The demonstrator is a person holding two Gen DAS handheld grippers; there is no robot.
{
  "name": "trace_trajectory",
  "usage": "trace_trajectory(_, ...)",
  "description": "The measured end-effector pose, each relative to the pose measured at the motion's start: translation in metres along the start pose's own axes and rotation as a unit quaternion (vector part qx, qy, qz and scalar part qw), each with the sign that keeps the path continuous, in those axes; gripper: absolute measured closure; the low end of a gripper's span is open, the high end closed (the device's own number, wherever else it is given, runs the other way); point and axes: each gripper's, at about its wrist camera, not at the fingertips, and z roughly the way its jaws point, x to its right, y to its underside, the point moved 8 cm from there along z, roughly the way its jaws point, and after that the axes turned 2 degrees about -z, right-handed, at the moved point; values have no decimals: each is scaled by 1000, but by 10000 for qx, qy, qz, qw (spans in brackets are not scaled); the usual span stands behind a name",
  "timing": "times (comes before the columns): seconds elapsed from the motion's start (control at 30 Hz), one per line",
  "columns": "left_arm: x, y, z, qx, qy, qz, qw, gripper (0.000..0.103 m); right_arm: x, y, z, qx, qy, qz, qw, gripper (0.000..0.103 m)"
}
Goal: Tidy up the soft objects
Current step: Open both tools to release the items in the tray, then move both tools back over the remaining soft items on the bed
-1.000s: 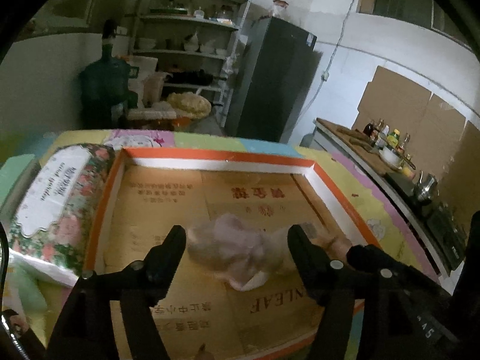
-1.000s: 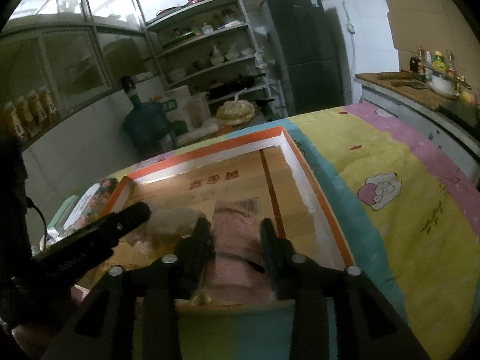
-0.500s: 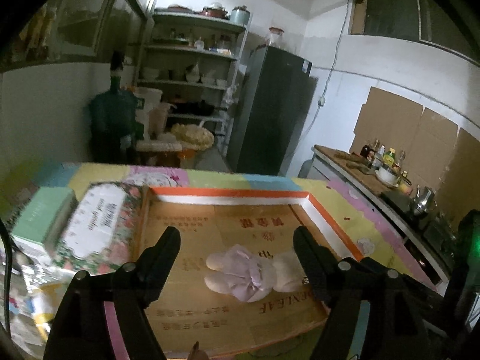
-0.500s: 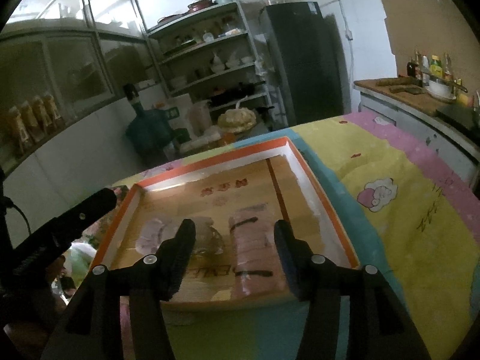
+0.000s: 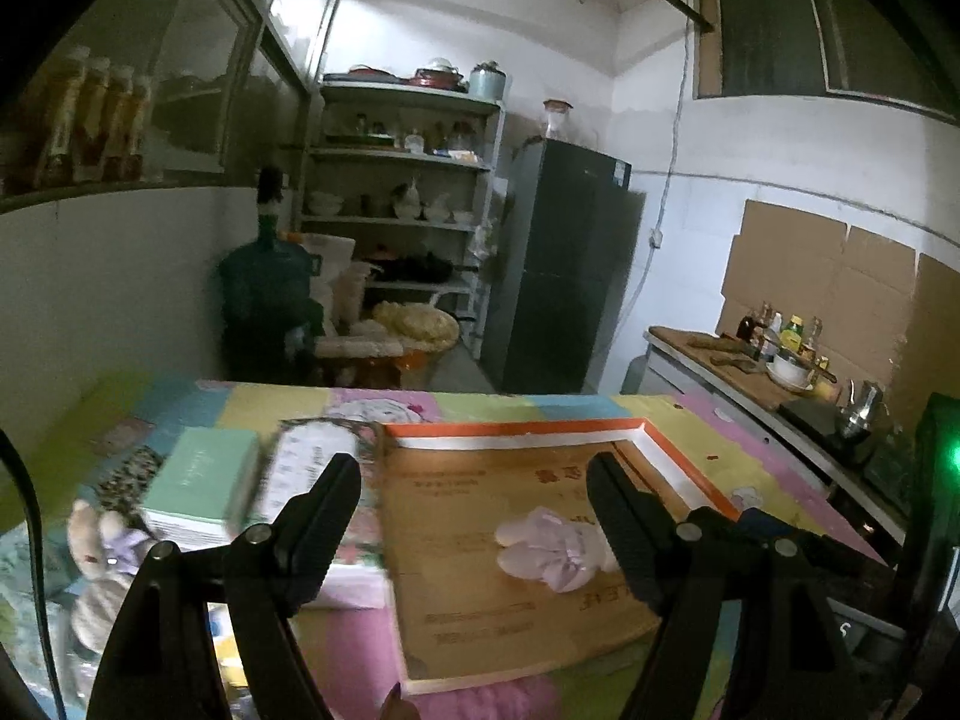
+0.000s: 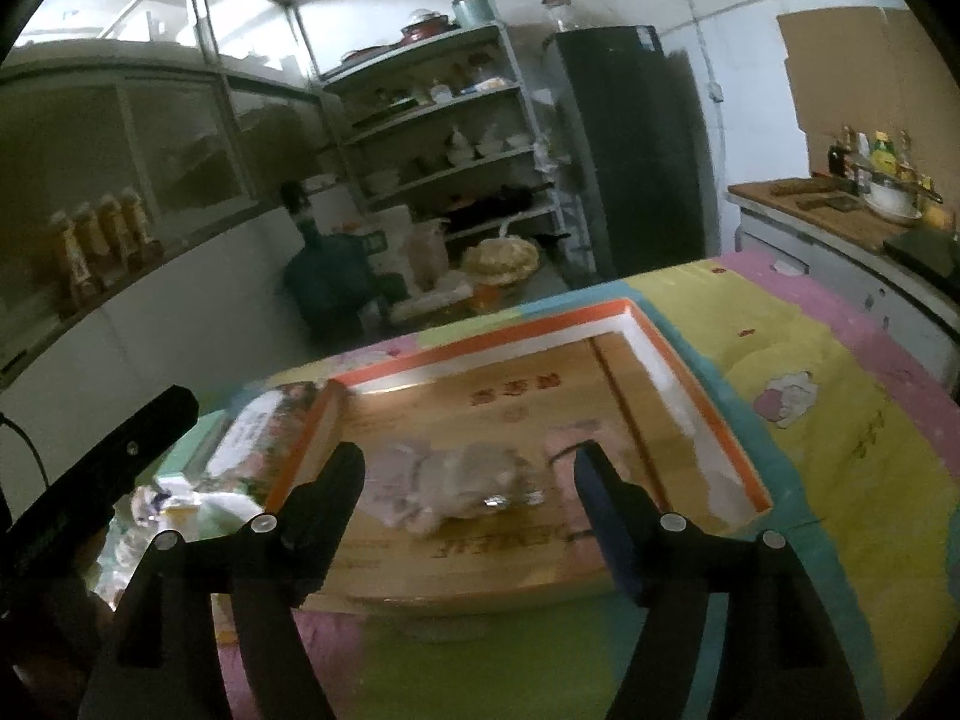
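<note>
A pale lilac, limp plush toy (image 5: 555,546) lies flat in the orange-rimmed cardboard tray (image 5: 516,429), just ahead of the wide-spread, empty left gripper (image 5: 474,501) and the equally wide, empty right gripper (image 6: 468,474).

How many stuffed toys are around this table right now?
2 that I can make out. A pale purple plush lies inside the orange-rimmed box; a small teddy bear sits left of the box by the packages. Clutter there may hide others.
</note>
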Motion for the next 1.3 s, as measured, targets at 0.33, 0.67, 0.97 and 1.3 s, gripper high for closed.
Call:
trace_trajectory(0.33, -56, -9, -38, 291, -389, -206, 9986, 26, -59, 1, -1, 18, -317, -315, 9990, 29)
trace_trajectory(0.67, -113, -11, -69, 499, -731, -419, 9952, 26, -126, 8, 6, -76, -668, -734, 9950, 29)
trace_trajectory(0.97, -174, -5, -99, 594, -1218, -415, 9899, 26, -192, 22, 15, -221, -1033, -1090, 9884, 29)
trace_trajectory(1.3, -243, -1, -133, 781, -1428, -367, 9860, 26, -274, 47, 16, -352, -1487, -1570, 9757, 29)
